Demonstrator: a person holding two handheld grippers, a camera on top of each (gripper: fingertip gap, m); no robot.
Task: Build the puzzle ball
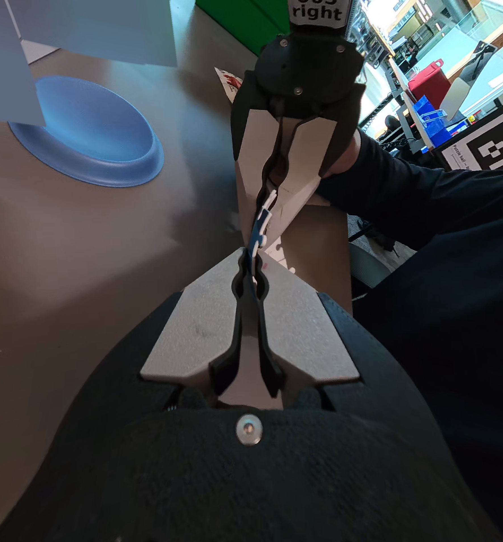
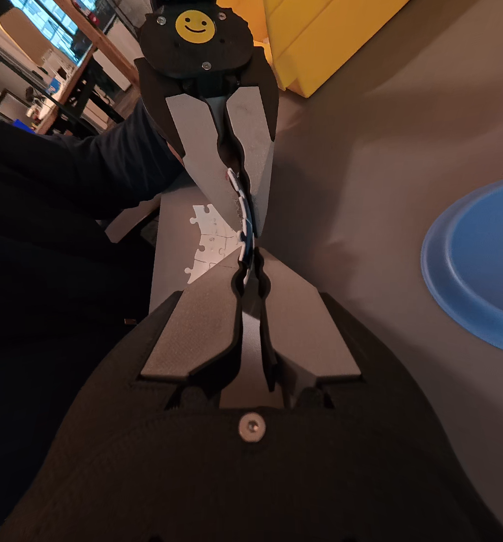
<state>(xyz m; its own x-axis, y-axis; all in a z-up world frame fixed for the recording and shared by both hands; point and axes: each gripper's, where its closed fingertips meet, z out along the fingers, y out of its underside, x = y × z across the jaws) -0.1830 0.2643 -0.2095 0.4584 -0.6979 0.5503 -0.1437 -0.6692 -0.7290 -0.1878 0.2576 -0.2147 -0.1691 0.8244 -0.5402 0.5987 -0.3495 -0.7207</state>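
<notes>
blue-and-white puzzle strip (image 1: 260,227): a curved run of joined pieces is held edge-on in the air between the two grippers, above the table's near edge.
left gripper (image 1: 250,258): its tongs are closed almost fully, and one end of the strip is pinched at the tips.
right gripper (image 2: 248,259): narrowed to a thin slit, and the other end of the strip is clamped.
facing tips: the two grippers are pointed at each other, tips nearly touching, with only the strip's span between them.
white puzzle section (image 2: 212,243): lying flat on the table just beside the tips, knobbed edges exposed.
blue dish (image 1: 97,140): set well apart from the grippers, rim down on the table.
brown table (image 1: 97,264): bare surface is seen between dish and grippers.
yellow bin (image 2: 317,38): placed at the far side.
dark sleeve (image 1: 420,199): seen past the table edge.
</notes>
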